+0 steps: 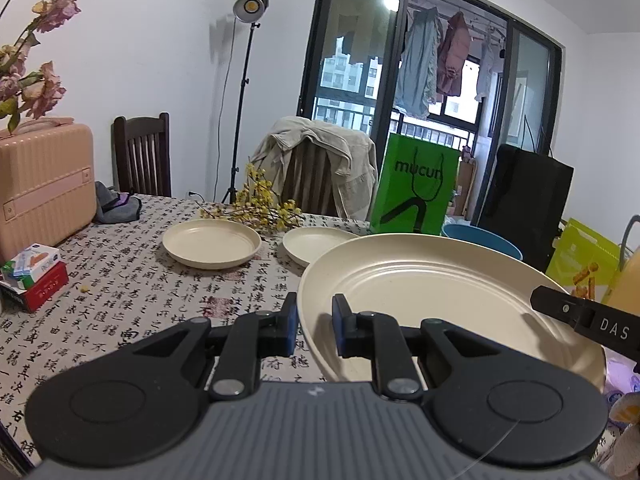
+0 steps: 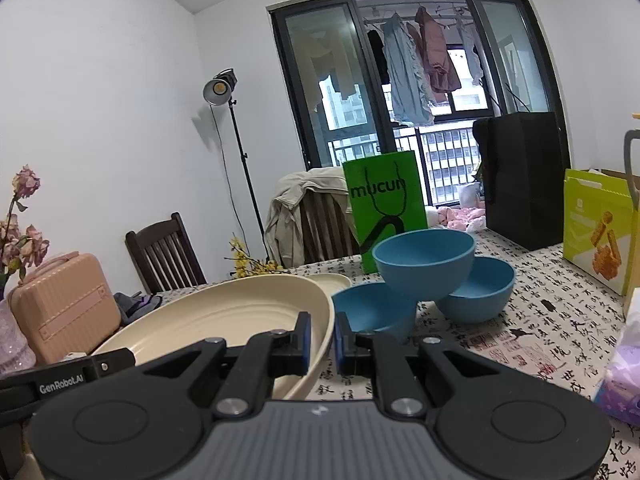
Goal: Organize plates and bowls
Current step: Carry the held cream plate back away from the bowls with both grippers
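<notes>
— From where I stand, the big cream plate (image 1: 440, 292) is carried off the patterned tablecloth (image 1: 120, 280) between both tools. The left gripper (image 1: 316, 326) is clenched on its rim at the plate's nine o'clock edge, blue pads either side of the lip; the right gripper (image 2: 322, 338) is clamped on the rim at three o'clock.

— How do you reckon it handles?

— Looks a light, stiff thing, matte like wheat-straw plastic, so I'd guess it won't shatter, but the rim is thin and smooth and could slide out of the pads if it tilts. The rim is the only sensible hold, opposite sides, as they have it.

— What does each camera give you?

— Going left to right: the left wrist view shows two more cream plates, a near plate (image 1: 212, 244) at eleven o'clock and a far plate (image 1: 316, 244) at twelve, lying apart beside yellow flowers (image 1: 264, 204). Likely stacking spots, I'd say. The right wrist view barely shows those; instead it shows three blue bowls (image 2: 426, 264) at one o'clock, one perched on the two below, in front of a green bag (image 2: 384, 200). The left view catches only a sliver of blue there.
</notes>
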A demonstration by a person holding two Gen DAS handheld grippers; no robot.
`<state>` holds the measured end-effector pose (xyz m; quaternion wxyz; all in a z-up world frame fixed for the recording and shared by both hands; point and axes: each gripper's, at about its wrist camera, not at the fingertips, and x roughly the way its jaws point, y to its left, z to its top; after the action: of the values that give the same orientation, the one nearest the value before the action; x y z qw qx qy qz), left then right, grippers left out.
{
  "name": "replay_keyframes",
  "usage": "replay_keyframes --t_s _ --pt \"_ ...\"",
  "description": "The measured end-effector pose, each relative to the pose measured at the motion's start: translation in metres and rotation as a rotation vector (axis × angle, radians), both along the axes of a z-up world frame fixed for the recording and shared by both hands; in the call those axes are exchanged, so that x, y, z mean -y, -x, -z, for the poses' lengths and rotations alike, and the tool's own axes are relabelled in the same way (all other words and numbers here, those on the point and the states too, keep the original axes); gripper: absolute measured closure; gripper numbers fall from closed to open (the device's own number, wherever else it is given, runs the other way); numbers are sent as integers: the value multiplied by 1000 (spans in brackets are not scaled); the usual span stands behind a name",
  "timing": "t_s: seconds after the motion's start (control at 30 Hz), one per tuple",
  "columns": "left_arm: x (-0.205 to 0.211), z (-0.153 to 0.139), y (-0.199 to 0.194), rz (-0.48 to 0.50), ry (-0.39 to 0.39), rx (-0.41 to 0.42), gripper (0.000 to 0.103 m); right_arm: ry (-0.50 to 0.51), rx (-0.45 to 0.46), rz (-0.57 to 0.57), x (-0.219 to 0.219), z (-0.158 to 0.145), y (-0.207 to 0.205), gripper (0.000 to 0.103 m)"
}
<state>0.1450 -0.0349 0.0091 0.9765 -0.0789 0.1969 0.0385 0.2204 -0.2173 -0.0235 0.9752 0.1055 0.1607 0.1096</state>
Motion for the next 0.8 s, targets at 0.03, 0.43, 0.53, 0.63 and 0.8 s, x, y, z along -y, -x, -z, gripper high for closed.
replay_keyframes --t_s 0.03,0.43,0.53,0.63,0.8 --pt "2 1 -1 4 -1 -2 85 -1 -2 3 2 2 0 91" --pt "18 18 -5 35 -15 -29 85 -3 -38 25 17 21 -1 91" --pt "20 22 -6 42 -19 -32 85 -5 -42 26 19 24 -1 91" --pt "23 26 -8 48 -24 -38 85 0 -45 33 21 28 0 91" --pt "28 35 -11 60 -23 -54 85 4 -65 43 25 37 -3 91"
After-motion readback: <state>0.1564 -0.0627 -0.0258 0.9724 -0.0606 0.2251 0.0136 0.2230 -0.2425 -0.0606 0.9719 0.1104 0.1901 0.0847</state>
